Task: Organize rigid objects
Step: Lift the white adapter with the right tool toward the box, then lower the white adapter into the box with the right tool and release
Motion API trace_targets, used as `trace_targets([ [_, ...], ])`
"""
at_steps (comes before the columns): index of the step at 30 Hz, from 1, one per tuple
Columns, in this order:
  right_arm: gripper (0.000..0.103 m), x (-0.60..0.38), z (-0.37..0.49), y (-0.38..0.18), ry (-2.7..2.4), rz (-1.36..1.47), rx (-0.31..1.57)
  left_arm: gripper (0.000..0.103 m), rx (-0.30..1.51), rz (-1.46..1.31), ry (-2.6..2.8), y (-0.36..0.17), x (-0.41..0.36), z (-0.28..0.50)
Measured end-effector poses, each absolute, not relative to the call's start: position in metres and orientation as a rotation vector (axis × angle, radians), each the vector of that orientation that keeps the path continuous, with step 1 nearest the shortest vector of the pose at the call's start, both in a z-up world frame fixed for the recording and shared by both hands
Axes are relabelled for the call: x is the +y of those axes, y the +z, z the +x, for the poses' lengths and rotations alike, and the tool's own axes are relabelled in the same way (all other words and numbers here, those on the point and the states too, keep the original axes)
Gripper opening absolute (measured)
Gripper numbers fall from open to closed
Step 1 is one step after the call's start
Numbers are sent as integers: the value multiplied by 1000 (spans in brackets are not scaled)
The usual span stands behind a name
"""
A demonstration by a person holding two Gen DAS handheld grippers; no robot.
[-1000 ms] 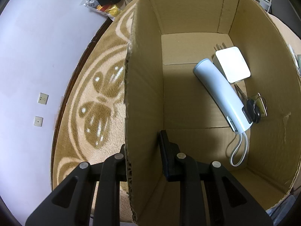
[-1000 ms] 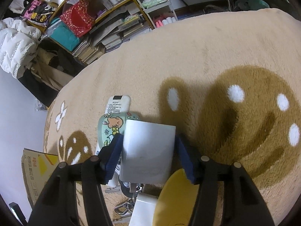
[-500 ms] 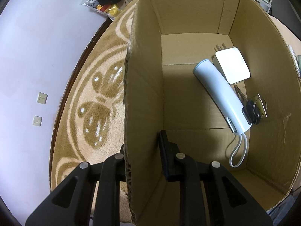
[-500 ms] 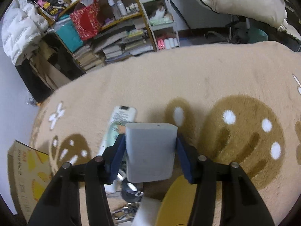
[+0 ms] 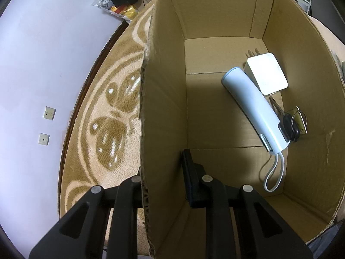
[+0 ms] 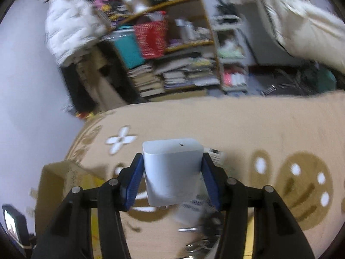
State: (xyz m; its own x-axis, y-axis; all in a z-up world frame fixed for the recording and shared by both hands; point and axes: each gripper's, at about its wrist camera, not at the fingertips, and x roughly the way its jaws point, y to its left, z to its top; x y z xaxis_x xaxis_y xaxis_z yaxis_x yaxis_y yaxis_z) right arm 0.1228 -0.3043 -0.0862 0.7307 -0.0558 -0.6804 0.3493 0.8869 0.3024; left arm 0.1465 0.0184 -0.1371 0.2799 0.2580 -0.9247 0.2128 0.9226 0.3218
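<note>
Left wrist: left gripper [image 5: 166, 185] clamps near-left wall of box [image 5: 163, 112], one of fingers [image 5: 192, 179] inside, other outside over rug [image 5: 112, 116]. Inside box, right half: pale-blue cylinder [image 5: 252, 105] lying diagonally, looped cord at near end; white adapter [image 5: 267, 73] touching its far end; keys [image 5: 293, 123] beside its near end.

Right wrist: right gripper [image 6: 172, 181] holds white block [image 6: 172, 170] between blue pads [image 6: 133, 183], raised above rug [image 6: 258, 129]. Box [image 6: 56, 183] at near left. Cluttered shelf [image 6: 172, 47] far. View blurred; small items below block unclear.
</note>
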Motion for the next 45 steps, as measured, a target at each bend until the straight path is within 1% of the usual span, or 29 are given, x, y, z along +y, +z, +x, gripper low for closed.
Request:
trace_targets([
  [7,57,-222,136,-56,-35,290,646,20,1297,420,33,-136,17,146],
  [12,57,-168,139,-57,84,212,642,21,1292,438,37,-136,16,146],
  [21,57,-117,125,-64,182,79,631,21,1293,441,40,-137,15,146],
  [28,57,-114,124,-67,223,103,641,21,1298,427,38,-136,16,146],
  [39,57,-111,129,-83,225,113,718,20,1300,408,31,-136,21,147],
  [45,57,-113,123,-75,215,91,673,20,1297,393,33,-136,24,147],
])
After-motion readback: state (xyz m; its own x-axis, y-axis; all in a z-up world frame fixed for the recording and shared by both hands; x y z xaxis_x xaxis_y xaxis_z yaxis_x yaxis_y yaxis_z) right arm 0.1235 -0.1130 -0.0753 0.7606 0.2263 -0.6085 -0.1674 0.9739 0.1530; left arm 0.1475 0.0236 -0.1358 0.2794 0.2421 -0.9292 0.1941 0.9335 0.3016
